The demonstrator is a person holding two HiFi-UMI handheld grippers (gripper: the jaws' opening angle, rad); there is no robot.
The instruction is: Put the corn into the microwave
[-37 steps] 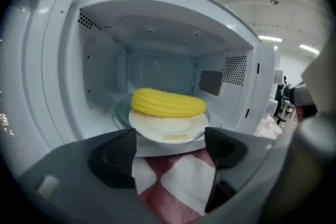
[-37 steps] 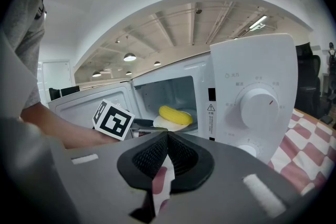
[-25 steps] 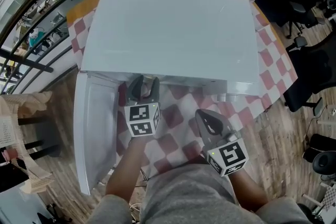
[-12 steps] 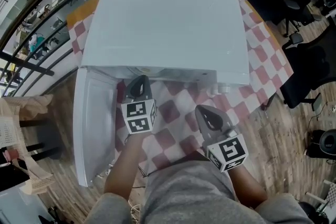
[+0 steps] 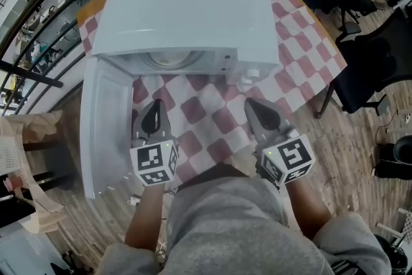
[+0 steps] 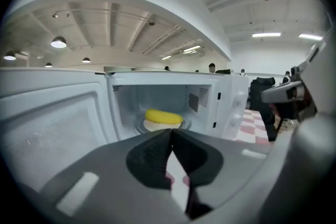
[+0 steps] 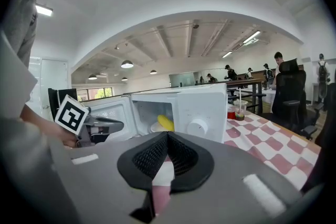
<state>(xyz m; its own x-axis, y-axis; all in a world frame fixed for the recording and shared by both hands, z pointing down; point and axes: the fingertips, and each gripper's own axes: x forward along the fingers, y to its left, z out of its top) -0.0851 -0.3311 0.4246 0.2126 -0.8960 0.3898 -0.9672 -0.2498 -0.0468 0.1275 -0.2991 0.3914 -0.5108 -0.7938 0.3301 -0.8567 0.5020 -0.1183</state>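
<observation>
The yellow corn (image 6: 164, 116) lies on a plate inside the white microwave (image 5: 187, 9), also seen as the corn (image 7: 165, 122) in the right gripper view. The microwave door (image 5: 106, 132) stands swung open to the left. My left gripper (image 5: 154, 110) is shut and empty, held in front of the open cavity beside the door; its jaws meet at the left gripper (image 6: 171, 131). My right gripper (image 5: 253, 106) is shut on nothing below the microwave's control panel, its tips meeting at the right gripper (image 7: 167, 135). From above, the microwave's top hides the corn.
A red-and-white checked cloth (image 5: 212, 119) covers the round table. A drink cup with a straw (image 7: 240, 107) stands behind the microwave at the right. Black office chairs (image 5: 367, 55) stand right of the table, a railing at the left. People stand far back in the room.
The left gripper's jaws went from apart to shut, with nothing in them. Both grippers drew back from the microwave toward the person's body.
</observation>
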